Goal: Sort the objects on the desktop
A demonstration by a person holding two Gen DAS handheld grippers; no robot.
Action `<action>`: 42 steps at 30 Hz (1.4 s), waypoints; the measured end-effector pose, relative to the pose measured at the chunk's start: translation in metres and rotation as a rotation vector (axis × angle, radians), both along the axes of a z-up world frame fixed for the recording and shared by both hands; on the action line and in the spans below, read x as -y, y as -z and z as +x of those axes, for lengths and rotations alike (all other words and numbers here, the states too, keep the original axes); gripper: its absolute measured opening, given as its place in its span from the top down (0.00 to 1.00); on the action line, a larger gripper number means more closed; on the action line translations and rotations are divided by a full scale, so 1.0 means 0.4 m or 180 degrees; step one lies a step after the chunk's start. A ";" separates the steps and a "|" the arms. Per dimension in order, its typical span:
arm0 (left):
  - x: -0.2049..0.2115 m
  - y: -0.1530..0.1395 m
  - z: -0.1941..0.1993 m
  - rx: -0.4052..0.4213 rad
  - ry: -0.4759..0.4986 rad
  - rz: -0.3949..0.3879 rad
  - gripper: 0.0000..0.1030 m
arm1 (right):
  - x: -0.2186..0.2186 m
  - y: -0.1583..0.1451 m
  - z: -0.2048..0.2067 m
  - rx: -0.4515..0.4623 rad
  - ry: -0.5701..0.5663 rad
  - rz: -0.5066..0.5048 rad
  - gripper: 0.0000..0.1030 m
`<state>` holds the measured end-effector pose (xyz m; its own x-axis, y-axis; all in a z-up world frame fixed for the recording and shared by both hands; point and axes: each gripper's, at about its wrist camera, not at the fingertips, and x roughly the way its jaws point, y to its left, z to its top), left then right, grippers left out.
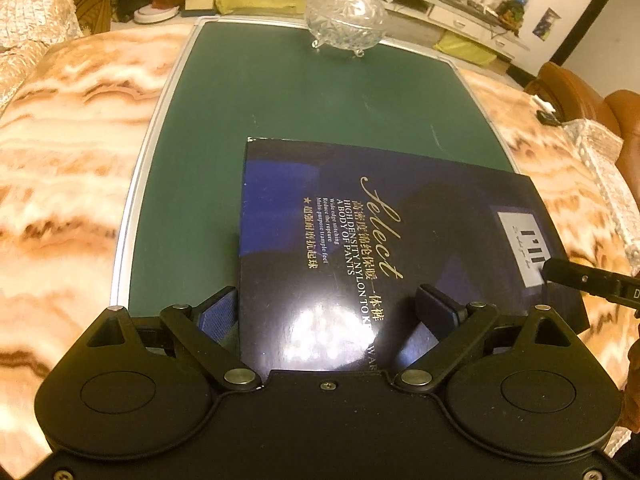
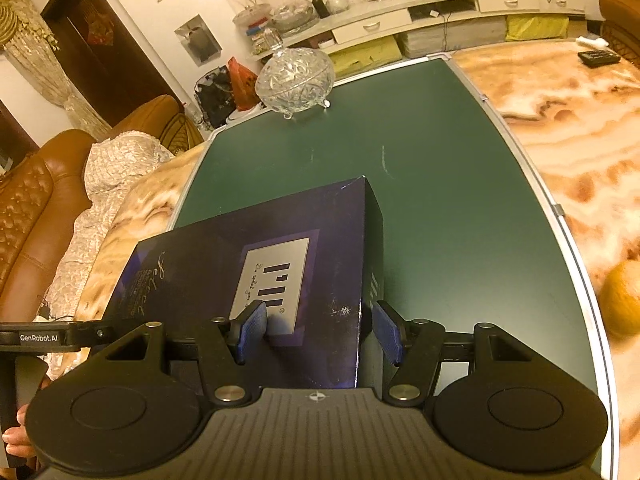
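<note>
1. On the far left a brown leather sofa [image 2: 36, 200] under a lacy cover is standing beside the marbled tabletop [image 1: 60, 152].
2. A green mat [image 1: 288, 112] with a silver rim is lying on that tabletop, and a cut-glass lidded bowl [image 1: 345, 16] on small feet is sitting at its far edge, well apart from everything else.
3. The dark blue box [image 1: 340, 232], printed with gold "Select" lettering and a grey label, is lying flat on the near part of the mat, its right corner reaching past the rim over the marble.
4. The left tongs [image 1: 336, 304] are standing wide apart at the box's near left end: the left finger [image 1: 218, 312] is sitting just outside the box's left edge, while the right finger is resting over the glossy top face, so nothing is being clamped.
5. The right tongs [image 2: 320, 328] are standing apart astride the box's right end, the left pad [image 2: 250, 330] lying against the grey label on top and the right pad sitting just beside the side wall; whether either pad is pressing is impossible to tell.
6. A black remote control [image 2: 598, 57] is lying on the marble at the far right, and a blurred orange-brown round thing [image 2: 620, 300] is showing at the right rim.
</note>
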<state>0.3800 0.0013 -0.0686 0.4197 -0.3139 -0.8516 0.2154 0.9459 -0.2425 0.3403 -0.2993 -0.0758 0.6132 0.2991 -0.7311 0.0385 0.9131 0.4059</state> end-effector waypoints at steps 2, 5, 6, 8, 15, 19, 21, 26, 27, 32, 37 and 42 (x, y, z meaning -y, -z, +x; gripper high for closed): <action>-0.003 -0.012 -0.023 0.0008 0.0010 -0.0008 0.08 | -0.002 -0.013 -0.022 0.0023 -0.0002 -0.0015 0.39; -0.006 -0.026 -0.053 0.0015 0.0005 -0.0024 0.08 | -0.004 -0.032 -0.055 0.0058 0.0001 -0.0027 0.39; -0.006 -0.029 -0.063 0.0020 0.0005 -0.0025 0.08 | -0.004 -0.037 -0.066 0.0065 0.0006 -0.0024 0.39; -0.006 -0.038 -0.082 0.0032 0.0006 -0.0022 0.08 | -0.005 -0.046 -0.087 0.0075 0.0003 -0.0040 0.39; -0.004 -0.057 -0.139 0.0060 0.0029 0.0009 0.08 | -0.008 -0.061 -0.152 0.0089 0.0008 -0.0041 0.39; -0.007 -0.062 -0.176 0.0071 0.0027 0.0033 0.08 | -0.014 -0.062 -0.184 0.0084 0.0007 -0.0047 0.39; -0.009 -0.063 -0.193 0.0073 0.0029 0.0038 0.08 | -0.018 -0.063 -0.200 0.0089 0.0003 -0.0056 0.39; -0.016 -0.068 -0.234 0.0068 0.0030 0.0030 0.08 | -0.026 -0.069 -0.243 0.0107 -0.0011 -0.0082 0.39; -0.019 -0.069 -0.242 0.0067 0.0030 0.0029 0.08 | -0.027 -0.070 -0.251 0.0111 -0.0013 -0.0085 0.39; -0.026 -0.067 -0.280 0.0053 0.0038 0.0032 0.08 | -0.039 -0.072 -0.298 0.0125 -0.0023 -0.0118 0.39; -0.032 -0.064 -0.321 0.0046 0.0029 0.0056 0.08 | -0.047 -0.063 -0.344 0.0096 -0.0032 -0.0113 0.39; -0.035 -0.060 -0.361 0.0030 0.0047 0.0063 0.08 | -0.052 -0.058 -0.382 0.0088 -0.0032 -0.0134 0.39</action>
